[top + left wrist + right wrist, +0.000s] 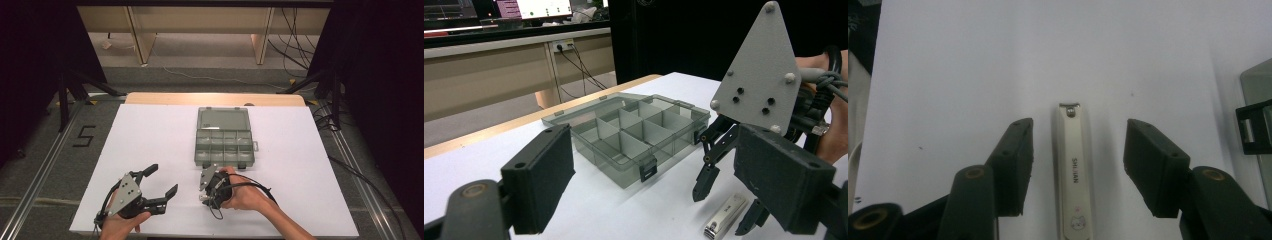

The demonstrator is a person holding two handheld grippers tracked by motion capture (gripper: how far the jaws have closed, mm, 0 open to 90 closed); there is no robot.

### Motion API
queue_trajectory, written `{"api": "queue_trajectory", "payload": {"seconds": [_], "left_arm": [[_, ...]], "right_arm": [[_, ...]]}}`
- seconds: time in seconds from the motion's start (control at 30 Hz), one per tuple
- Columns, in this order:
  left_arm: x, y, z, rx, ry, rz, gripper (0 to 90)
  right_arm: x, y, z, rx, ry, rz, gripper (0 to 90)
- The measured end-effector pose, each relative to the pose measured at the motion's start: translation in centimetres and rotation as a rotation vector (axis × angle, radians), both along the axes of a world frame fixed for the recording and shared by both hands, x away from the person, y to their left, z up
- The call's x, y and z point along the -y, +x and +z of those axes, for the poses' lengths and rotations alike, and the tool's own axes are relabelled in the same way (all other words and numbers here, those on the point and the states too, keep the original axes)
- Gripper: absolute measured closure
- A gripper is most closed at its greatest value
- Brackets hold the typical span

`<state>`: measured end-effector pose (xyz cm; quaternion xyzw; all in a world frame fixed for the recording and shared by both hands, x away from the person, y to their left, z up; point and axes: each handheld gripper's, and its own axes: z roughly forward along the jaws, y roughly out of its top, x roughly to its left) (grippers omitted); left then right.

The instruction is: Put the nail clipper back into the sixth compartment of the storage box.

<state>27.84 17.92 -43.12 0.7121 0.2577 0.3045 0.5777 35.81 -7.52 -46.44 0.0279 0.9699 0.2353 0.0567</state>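
Your left gripper [159, 185] waits wide open on the worktop [150, 135], well apart from the work. Your right gripper [1078, 167], jaws parted, straddles the nail clipper [1074, 170], which lies lengthwise between them, just in front of the open compartment box [223, 137]. Your right hand is nearer.

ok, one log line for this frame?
right claw: open, straddling nail clipper | left claw: open, idle | organizer box: lid open | clipper flat on table

Light falls from overhead, bright on the white table [150, 135]; its surroundings sit dark. Shadows are soft. The near fingers [1015, 165] look slightly blurred.
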Motion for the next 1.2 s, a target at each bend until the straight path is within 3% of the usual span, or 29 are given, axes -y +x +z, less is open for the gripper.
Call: {"api": "queue_trajectory", "payload": {"seconds": [0.43, 0.5, 0.53, 0.57, 0.6, 1.13, 1.2], "left_arm": [[0.0, 0.0, 0.0, 0.001, -0.002, -0.002, 15.8], [-0.1, 0.2, 0.1, 0.028, 0.019, -0.013, 15.8], [0.0, 0.0, 0.1, 0.004, 0.003, -0.002, 15.8], [-0.2, 0.4, 0.2, 0.048, 0.032, -0.023, 15.8], [0.0, 0.0, 0.1, 0.003, 0.004, -0.001, 15.8], [0.1, 0.0, 0.0, 0.0, -0.003, -0.003, 15.9], [0.1, 0.0, 0.1, 0.014, 0.016, -0.009, 15.9]], "right_arm": [[-0.6, 0.4, -0.1, -0.025, -0.048, 0.014, 64.4], [-0.6, 0.4, -0.1, -0.028, -0.05, 0.015, 65.6], [-0.6, 0.5, -0.1, -0.035, -0.051, 0.013, 66.6], [-0.5, 0.4, -0.1, -0.044, -0.054, -0.001, 67.3], [-0.6, 0.5, -0.1, -0.032, -0.055, 0.017, 67.8], [-1.0, 0.6, -0.1, -0.056, -0.089, 0.022, 76.2], [-1.1, 0.6, -0.1, -0.054, -0.093, 0.024, 76.6]]}}
